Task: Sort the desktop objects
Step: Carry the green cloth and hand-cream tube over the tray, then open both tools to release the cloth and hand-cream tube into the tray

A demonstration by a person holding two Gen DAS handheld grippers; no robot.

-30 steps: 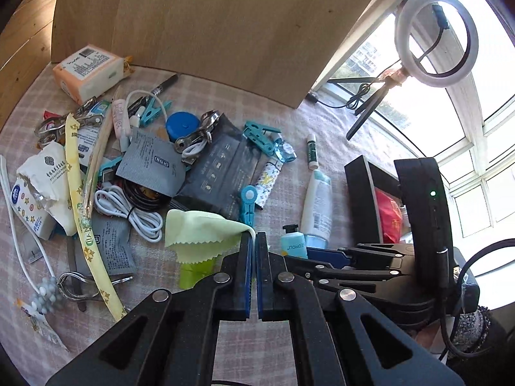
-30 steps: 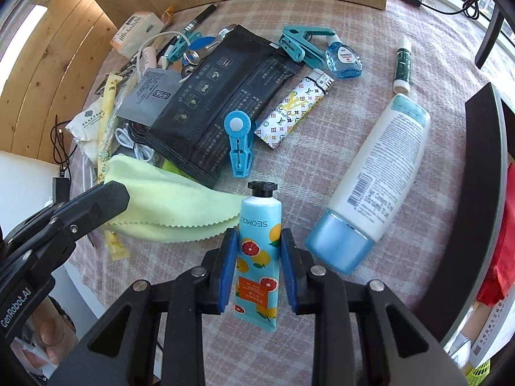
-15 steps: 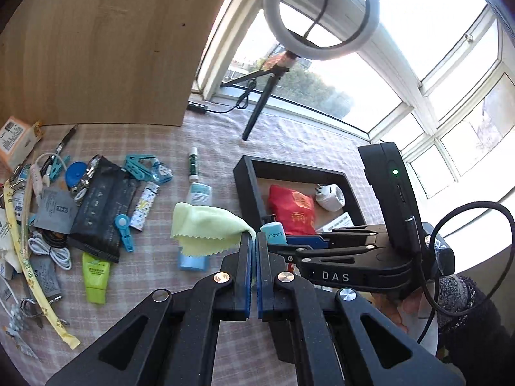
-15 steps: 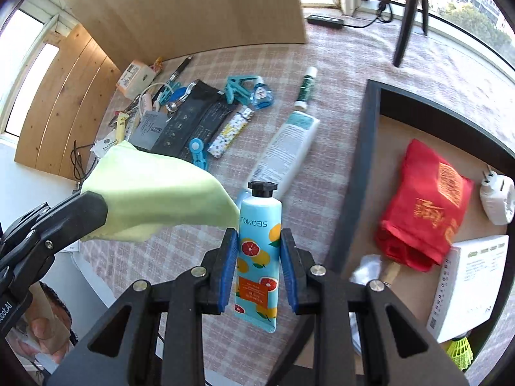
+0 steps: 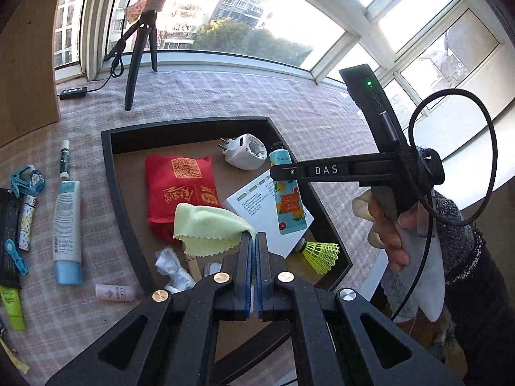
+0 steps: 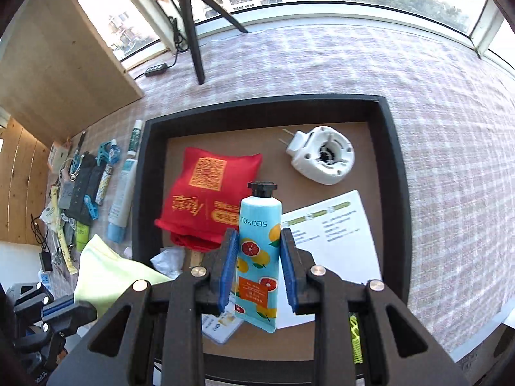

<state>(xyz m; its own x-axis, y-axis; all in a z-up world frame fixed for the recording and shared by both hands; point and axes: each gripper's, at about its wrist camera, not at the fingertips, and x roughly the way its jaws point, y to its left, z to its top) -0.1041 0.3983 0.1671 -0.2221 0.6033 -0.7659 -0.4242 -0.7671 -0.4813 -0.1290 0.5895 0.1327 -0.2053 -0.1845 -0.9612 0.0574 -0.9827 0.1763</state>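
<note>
Carrying both picks over the black tray (image 5: 111,173) now; one second back both claws sat low over the clutter on the checked counter (image 5: 225,93), half a second back the tray was only entering view

- Left claw (image 5: 256,241): pads pressed together on a corner of the yellow-green cloth (image 5: 209,225). Cloth hangs free above the near half of the tray, draped in front of the red pouch (image 5: 180,183), not resting on anything I can confirm
- Right claw (image 6: 259,257): pinching the grapefruit-print hand cream tube (image 6: 259,244) at mid-body, cap pointing away, tube held over the tray between the red pouch and the white printed sheet (image 6: 338,231)
- Already lying in the tray: red pouch, white plug adapter (image 6: 322,157), printed sheet, yellow shuttlecock (image 5: 320,252) at the near right corner, crumpled clear wrapper (image 5: 170,263)
- Left on the counter beside the tray: white-and-blue lotion bottle (image 5: 66,225), small pink tube (image 5: 116,292), lip balm stick (image 5: 64,157), clips and packets further left

Judgement: transport phase is done for both items, release is next. Open floor remains near the adapter for the tube. Cloth may snag on the pad when the left claw spreads, since so little of it is gripped
</note>
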